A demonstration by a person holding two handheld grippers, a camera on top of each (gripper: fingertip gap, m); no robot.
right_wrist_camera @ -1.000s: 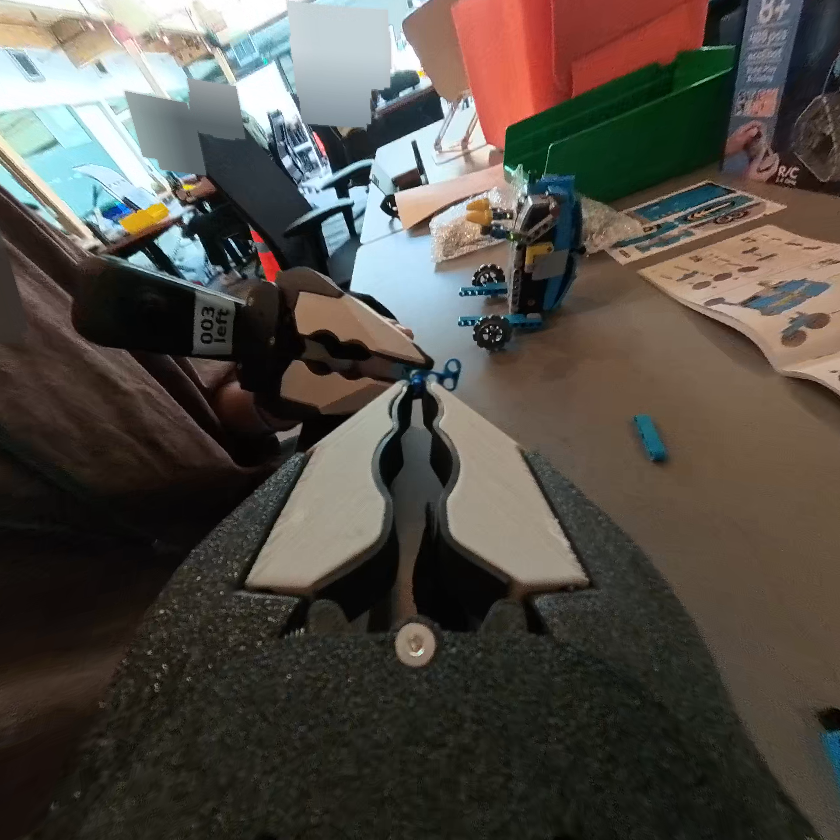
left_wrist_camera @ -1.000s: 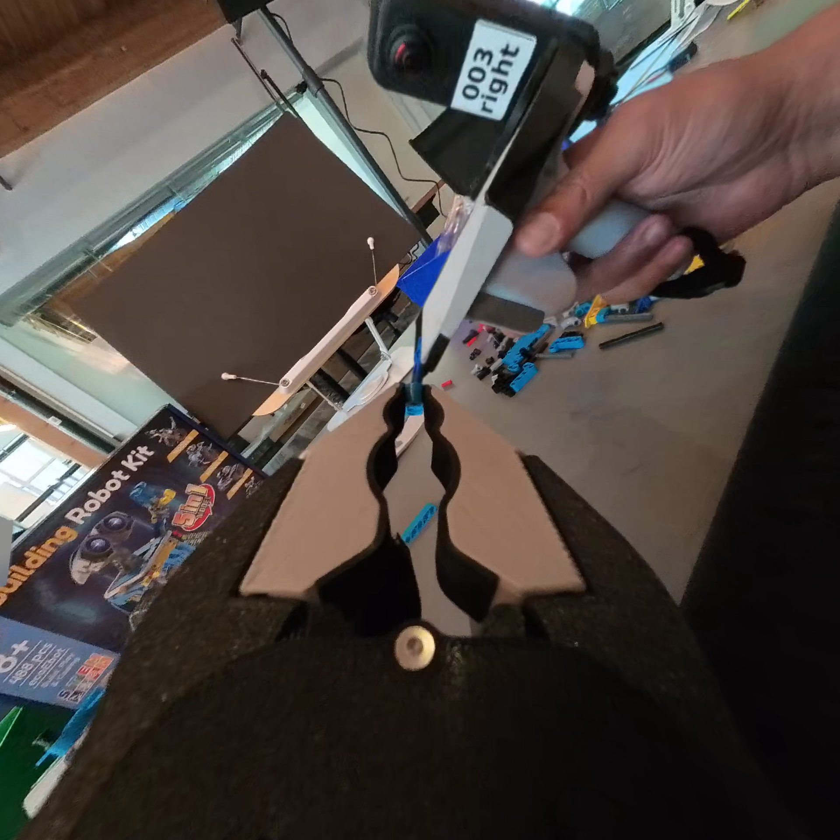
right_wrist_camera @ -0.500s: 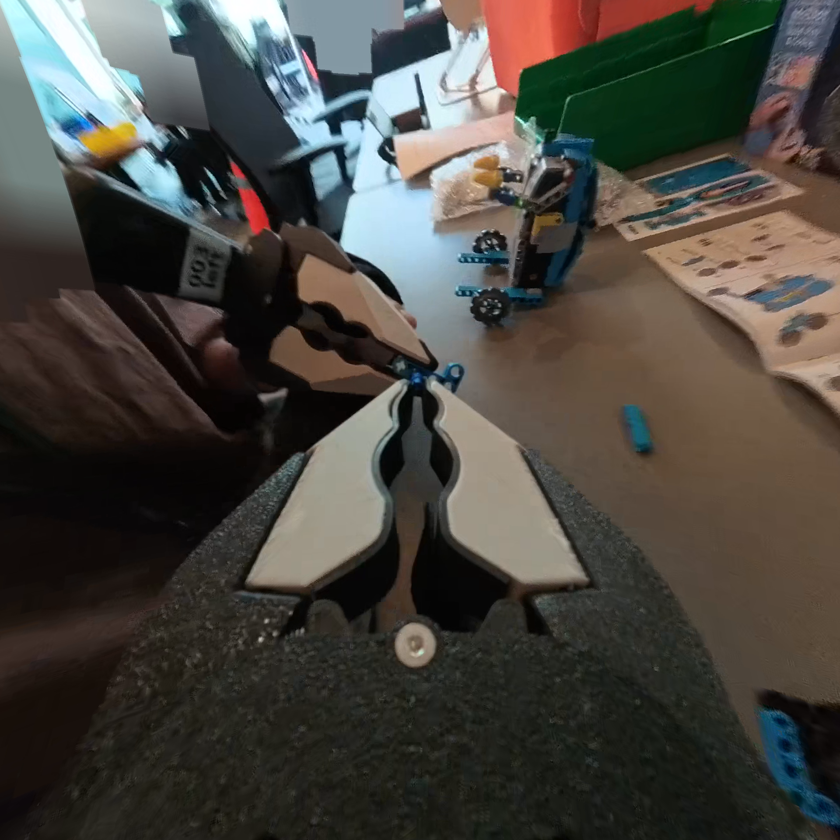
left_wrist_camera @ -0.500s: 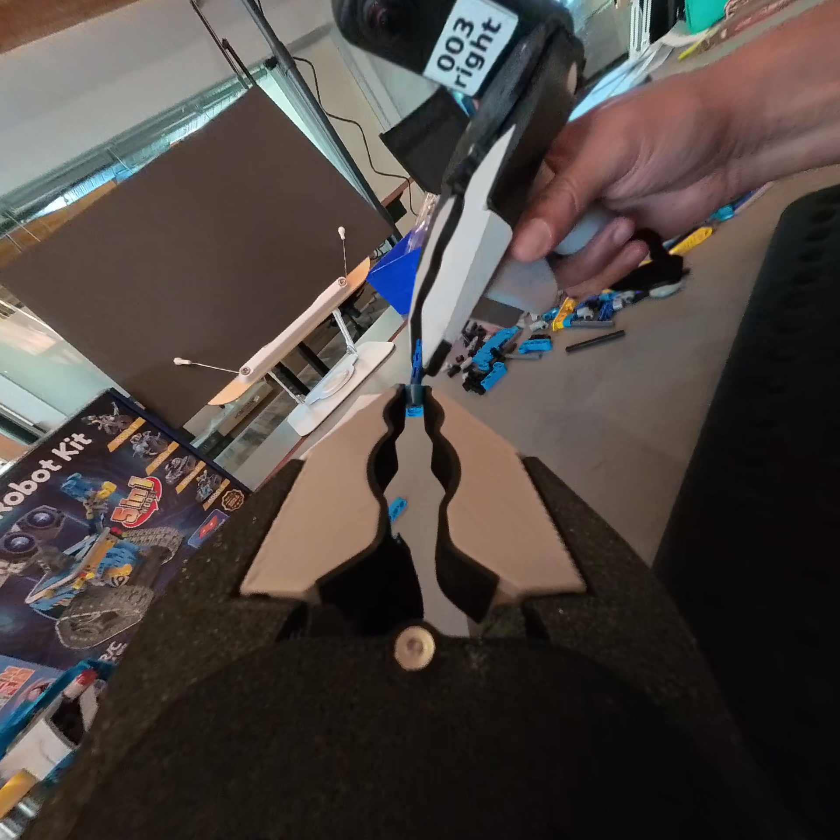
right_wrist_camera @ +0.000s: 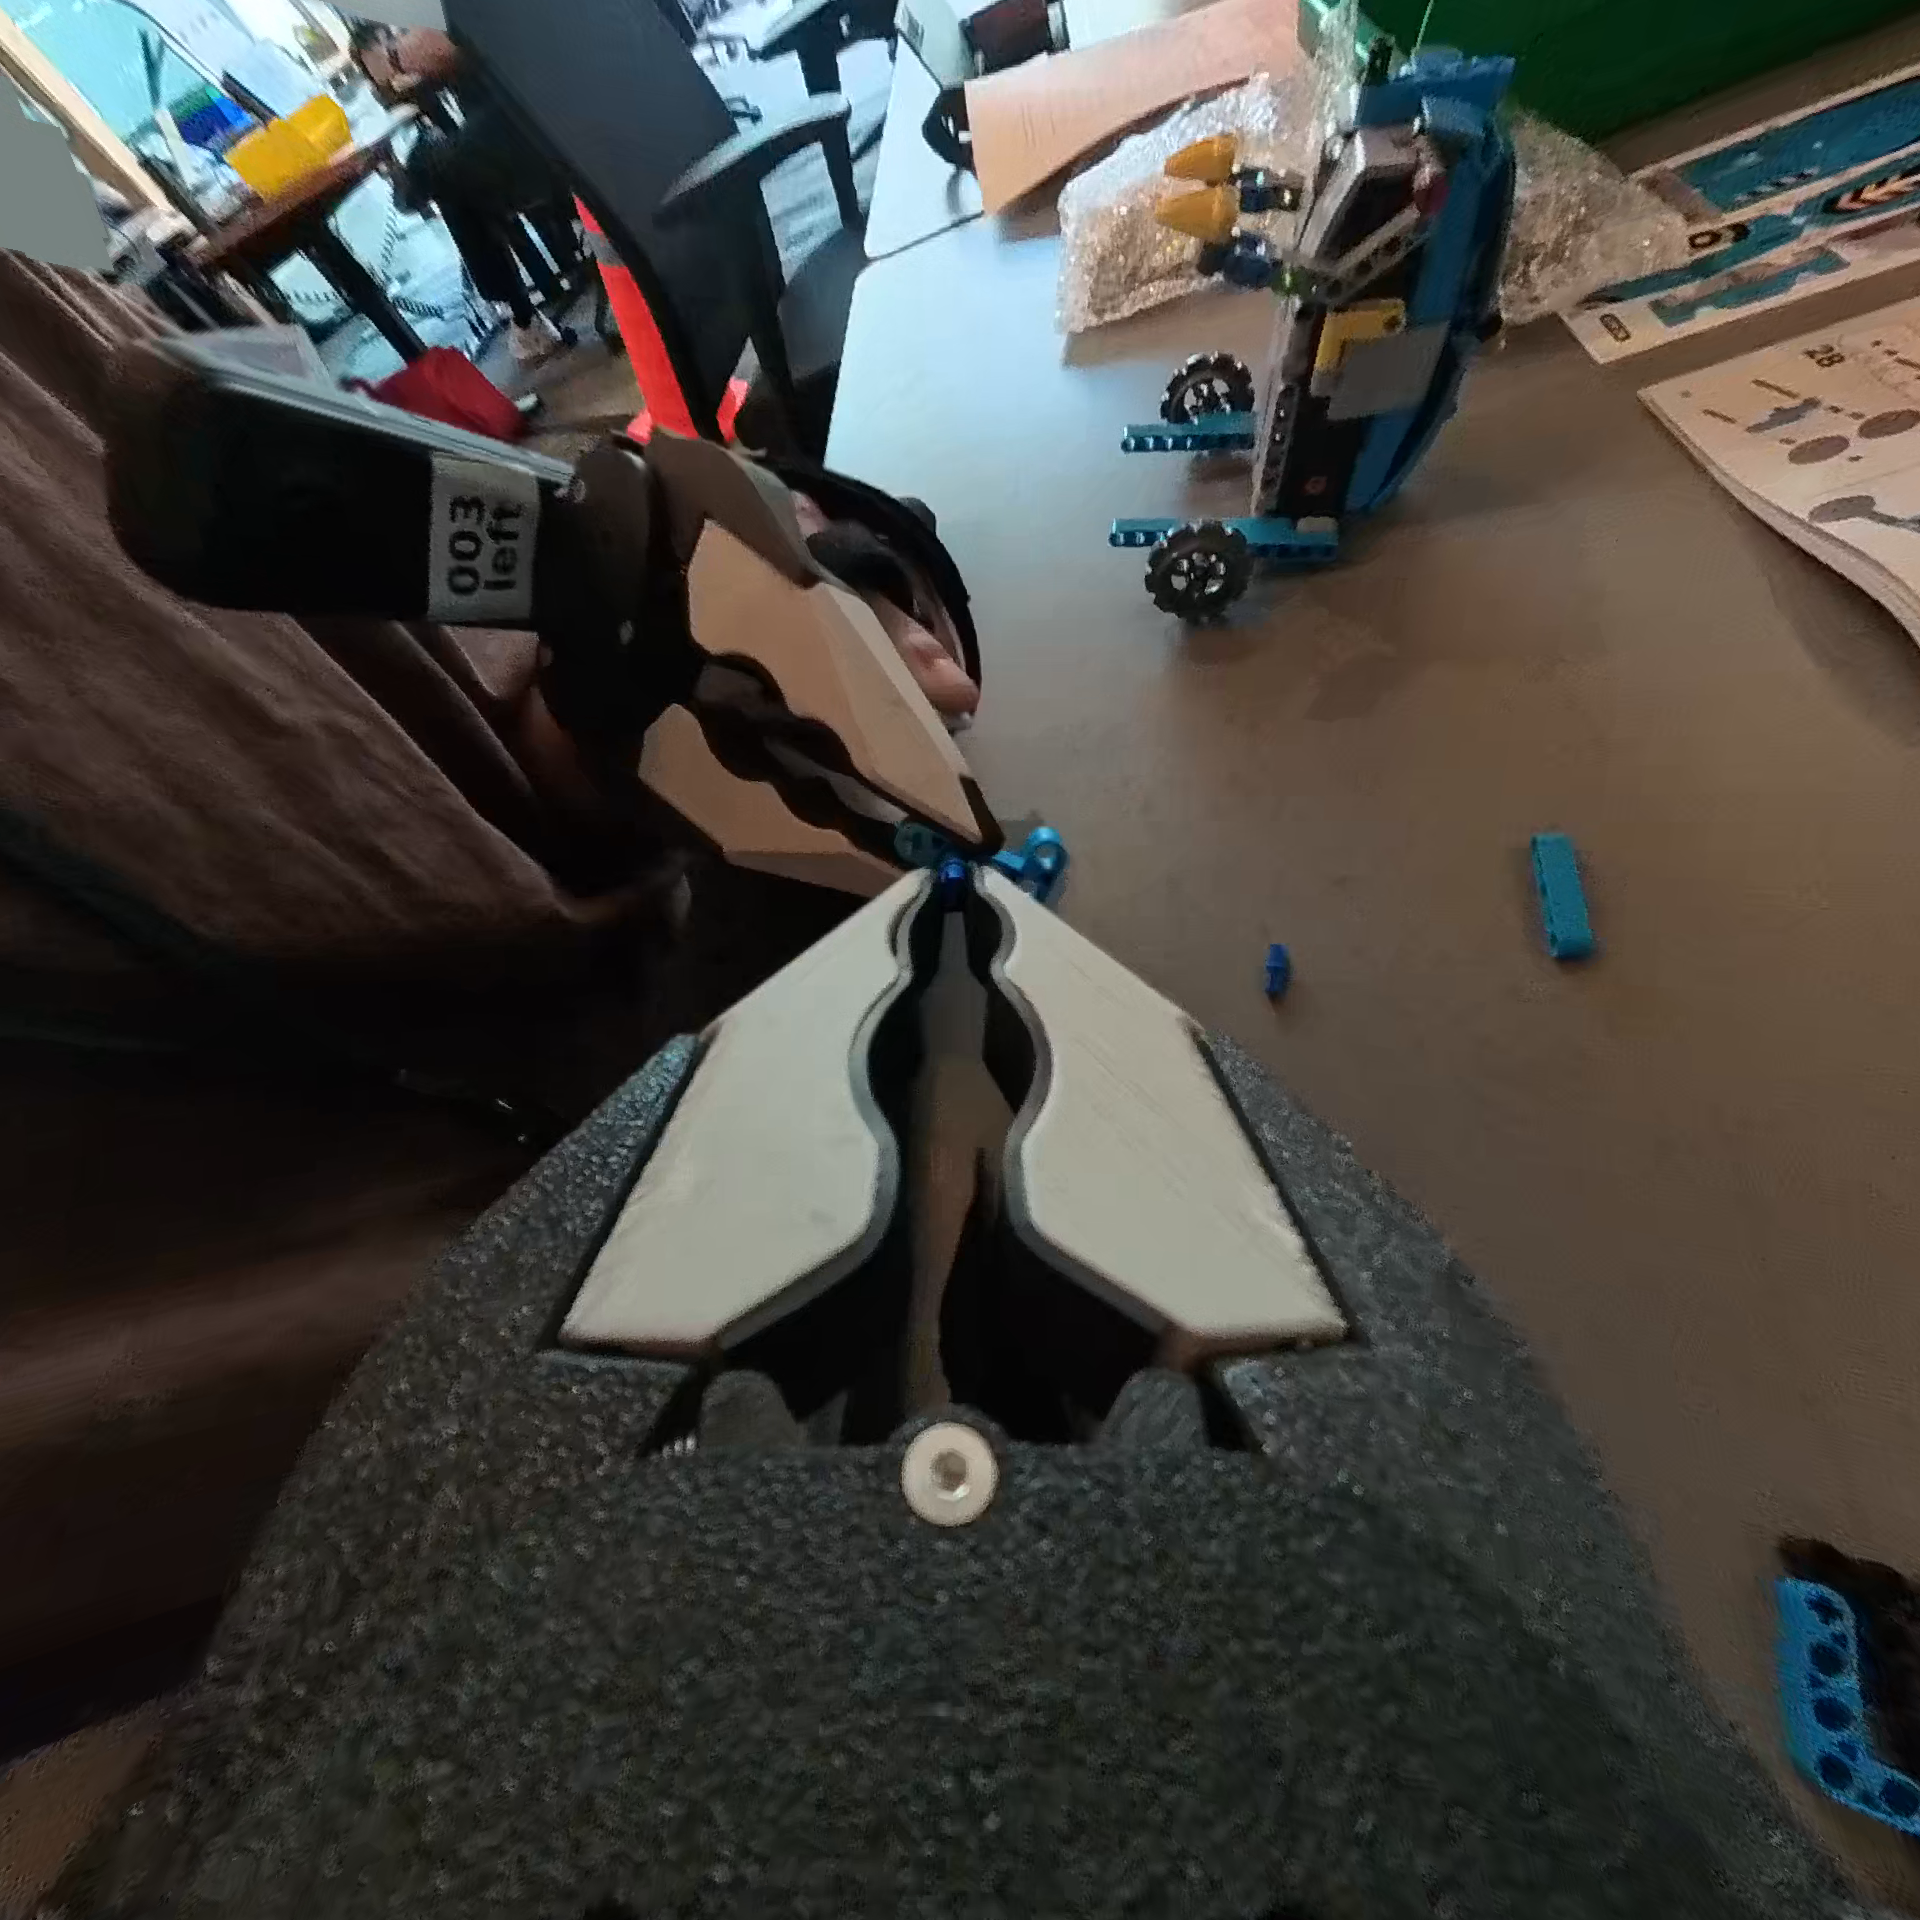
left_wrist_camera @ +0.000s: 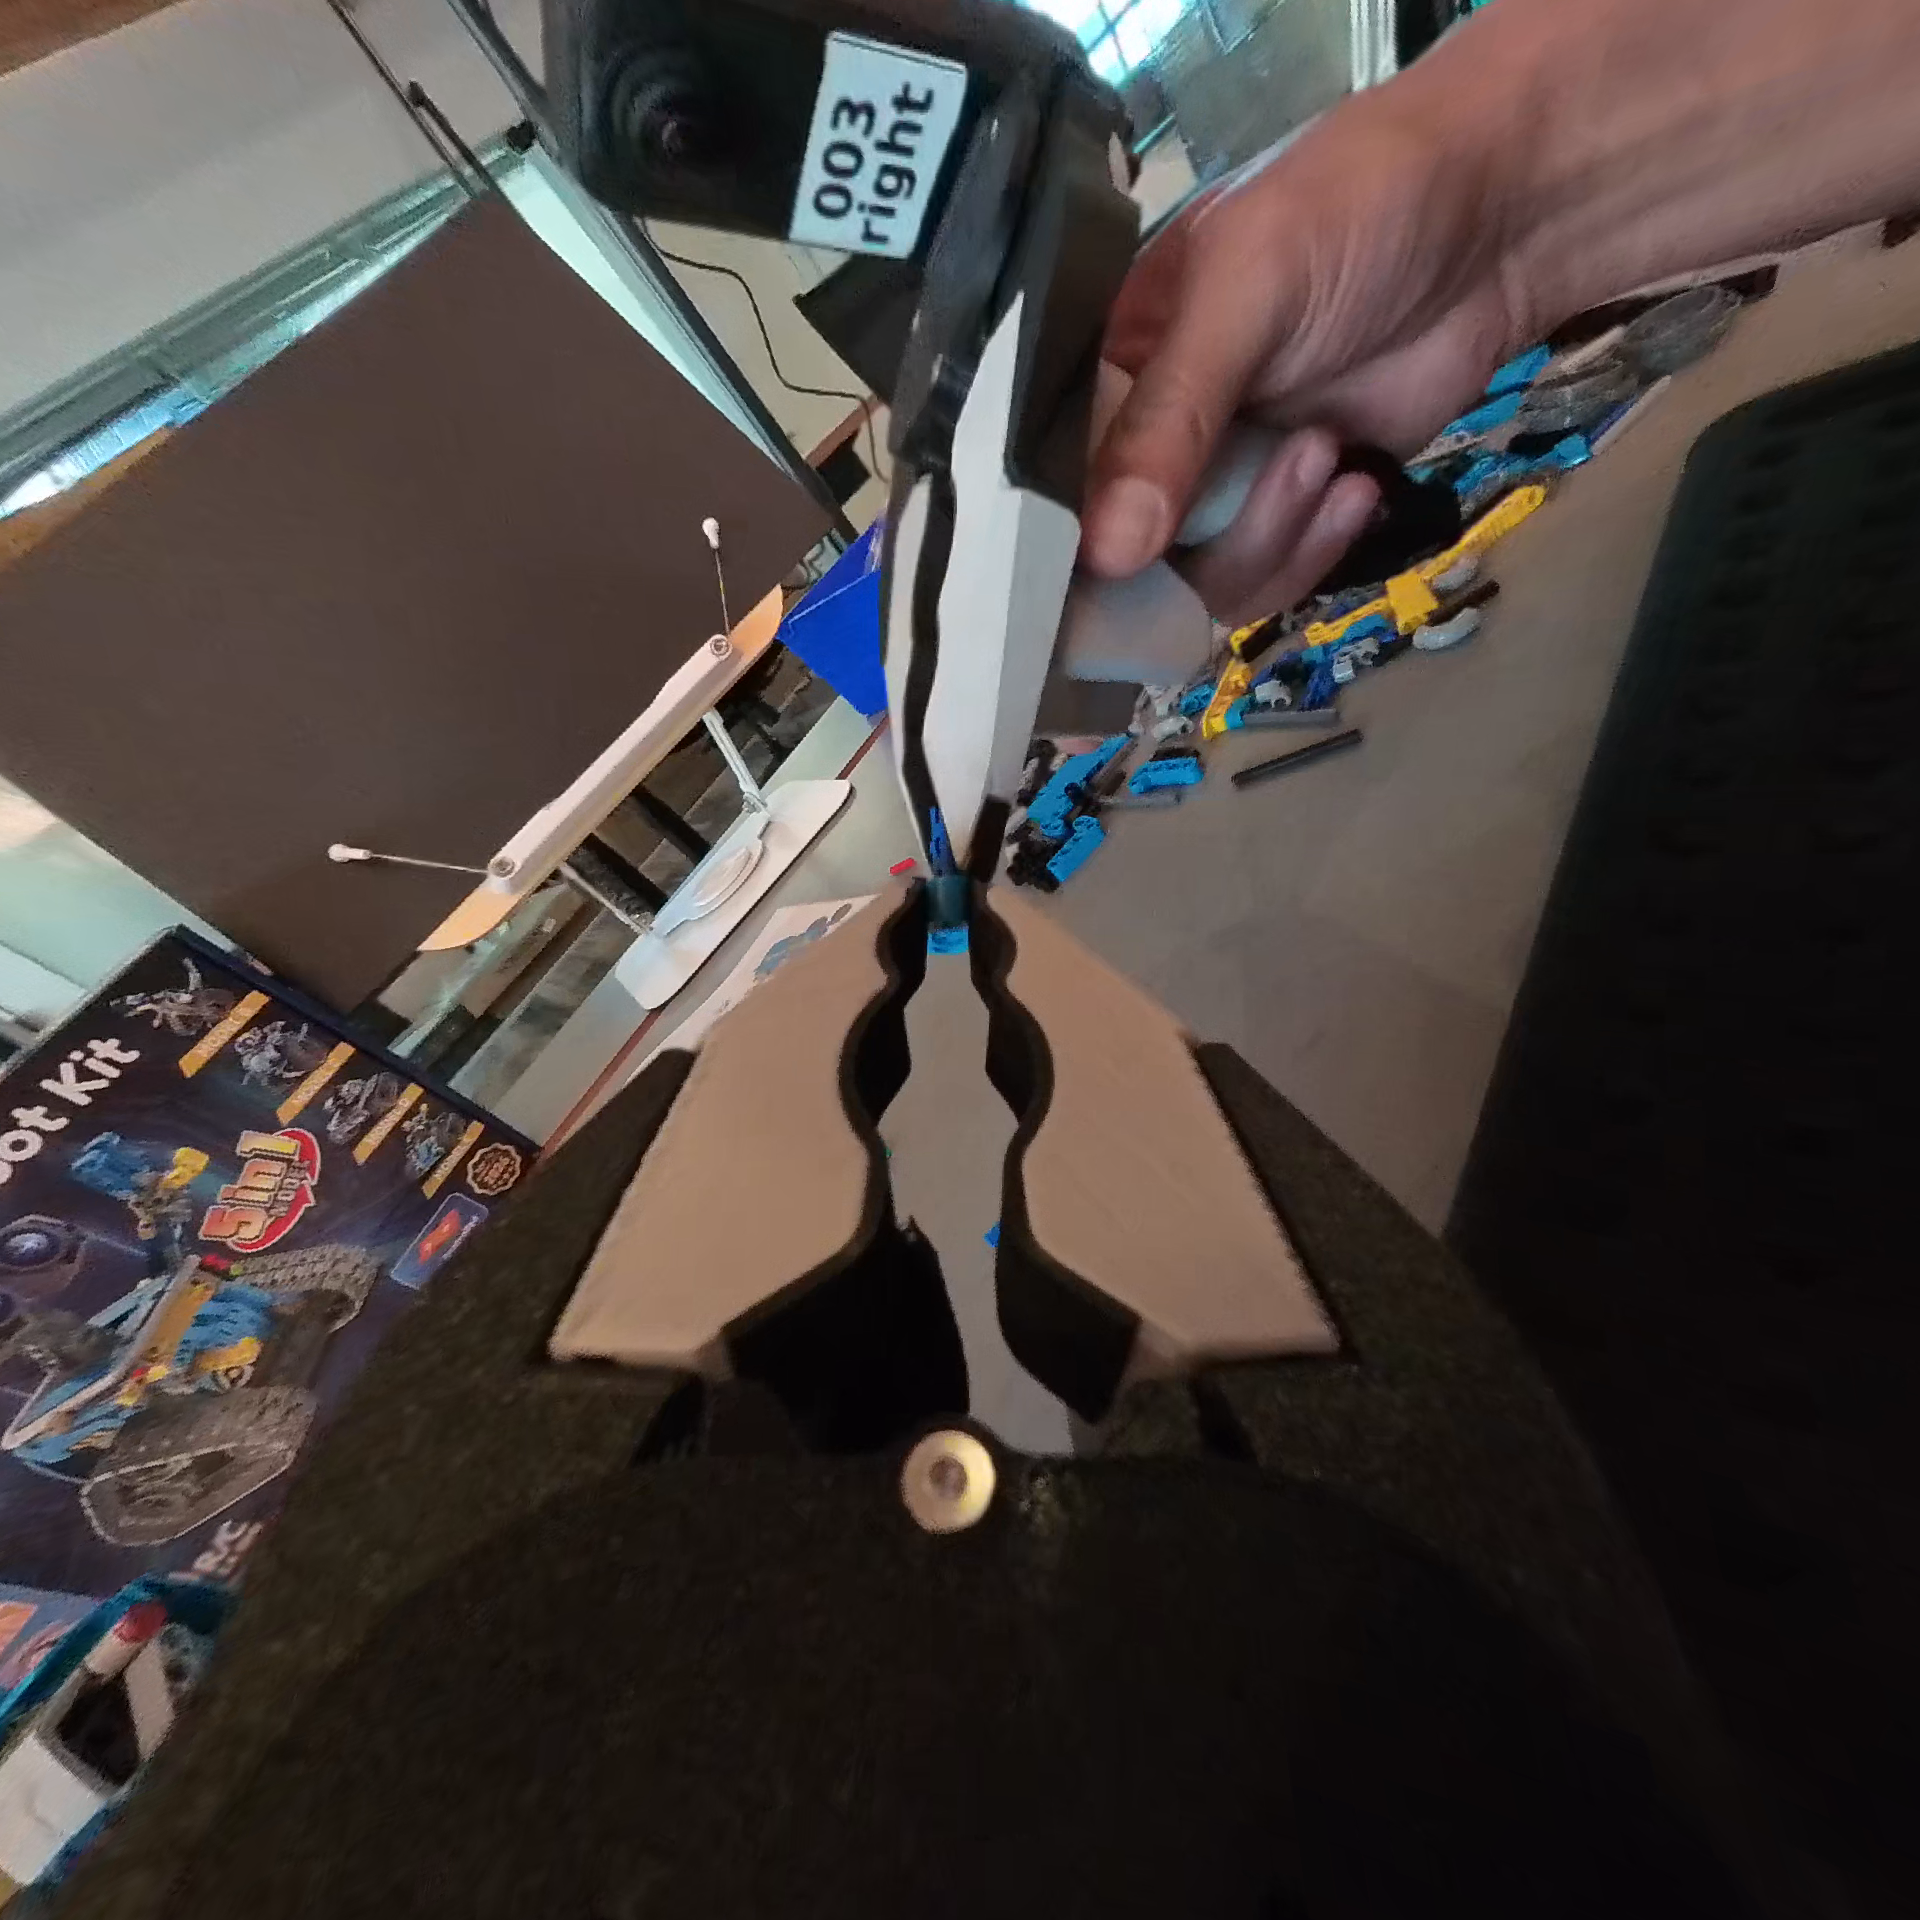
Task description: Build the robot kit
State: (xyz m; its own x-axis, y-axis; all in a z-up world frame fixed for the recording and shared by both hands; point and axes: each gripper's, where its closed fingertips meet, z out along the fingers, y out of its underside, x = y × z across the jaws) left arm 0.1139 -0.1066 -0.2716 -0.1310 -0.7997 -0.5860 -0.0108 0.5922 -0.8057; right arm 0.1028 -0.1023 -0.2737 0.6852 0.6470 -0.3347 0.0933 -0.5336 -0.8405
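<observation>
My left gripper (left_wrist_camera: 945, 920) is shut on a small light-blue connector piece (left_wrist_camera: 943, 935), which also shows in the right wrist view (right_wrist_camera: 1031, 857) sticking out past the left gripper (right_wrist_camera: 961, 831). My right gripper (right_wrist_camera: 951, 894) is shut on a short dark-blue pin (right_wrist_camera: 951, 876). It comes down from above in the left wrist view (left_wrist_camera: 956, 836), held by a hand (left_wrist_camera: 1351, 312). The two grippers meet tip to tip above the table, with the pin against the connector. The joint itself is hidden by the fingertips.
A blue wheeled robot model (right_wrist_camera: 1371, 312) stands on the brown table, with instruction sheets (right_wrist_camera: 1818, 457) to its right. A loose blue beam (right_wrist_camera: 1558, 894), a small blue pin (right_wrist_camera: 1276, 971) and a blue angled beam (right_wrist_camera: 1839, 1704) lie nearby. A parts pile (left_wrist_camera: 1299, 665) and a kit box (left_wrist_camera: 208, 1247) are on the left gripper's side. Only a small space, under 4 cm, lies between the two pairs of fingers.
Both grippers stay shut and tip to tip while tilting and shifting slightly. A small blue pin now shows on the table left of the loose beam.
</observation>
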